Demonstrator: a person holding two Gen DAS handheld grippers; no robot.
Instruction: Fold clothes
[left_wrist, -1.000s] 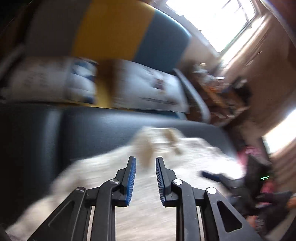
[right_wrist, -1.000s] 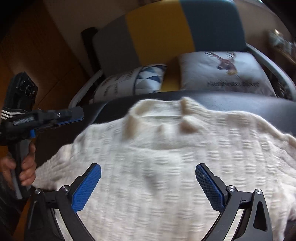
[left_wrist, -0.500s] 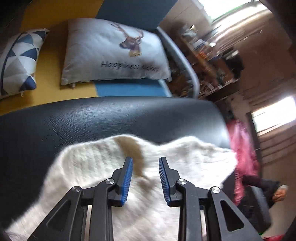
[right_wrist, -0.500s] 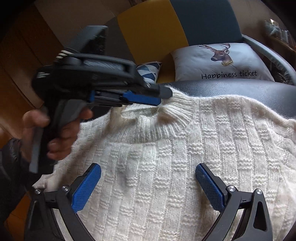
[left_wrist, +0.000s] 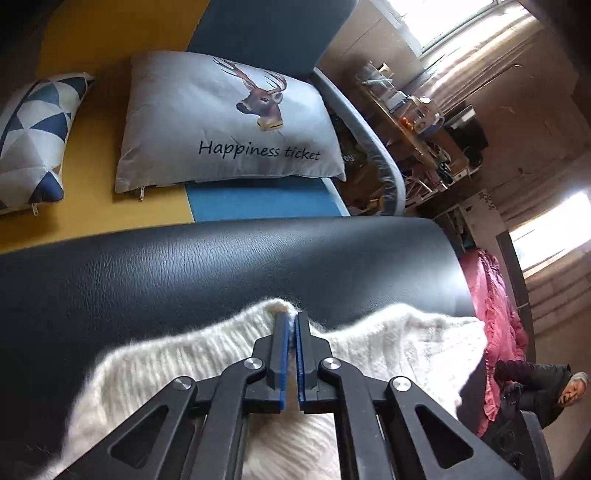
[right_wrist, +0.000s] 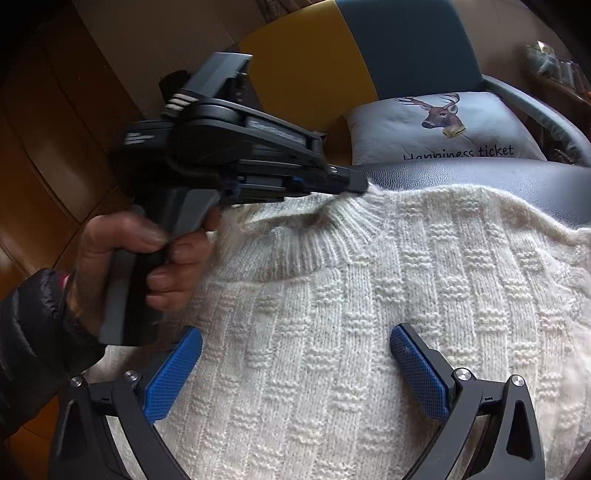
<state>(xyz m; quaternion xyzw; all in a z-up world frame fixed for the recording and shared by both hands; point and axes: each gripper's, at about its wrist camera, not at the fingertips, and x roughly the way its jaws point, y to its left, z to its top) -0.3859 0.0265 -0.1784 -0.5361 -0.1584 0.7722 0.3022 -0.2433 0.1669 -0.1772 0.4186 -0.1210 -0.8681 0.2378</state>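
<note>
A cream knitted sweater (right_wrist: 369, 314) lies spread on a black leather surface (left_wrist: 221, 273), collar toward the far edge. My left gripper (left_wrist: 291, 317) is shut on the ribbed collar rim (left_wrist: 275, 306); the right wrist view shows that same gripper (right_wrist: 360, 182), held by a hand (right_wrist: 147, 258), pinching the collar (right_wrist: 343, 214). My right gripper (right_wrist: 295, 350) hovers wide open over the sweater's chest, and its blue pads (right_wrist: 417, 365) hold nothing.
Beyond the black surface stands a yellow and blue sofa (left_wrist: 92, 147) with a grey deer cushion (left_wrist: 229, 122) and a triangle-patterned cushion (left_wrist: 33, 136). A pink cloth (left_wrist: 495, 306) hangs at the right, and a person (left_wrist: 546, 387) sits low on the right. Cluttered shelves (left_wrist: 417, 122) stand behind.
My left gripper swung in to the sweater's collar and closed on its rim; half a second ago its jaws were still apart. The right gripper stayed open over the chest.
</note>
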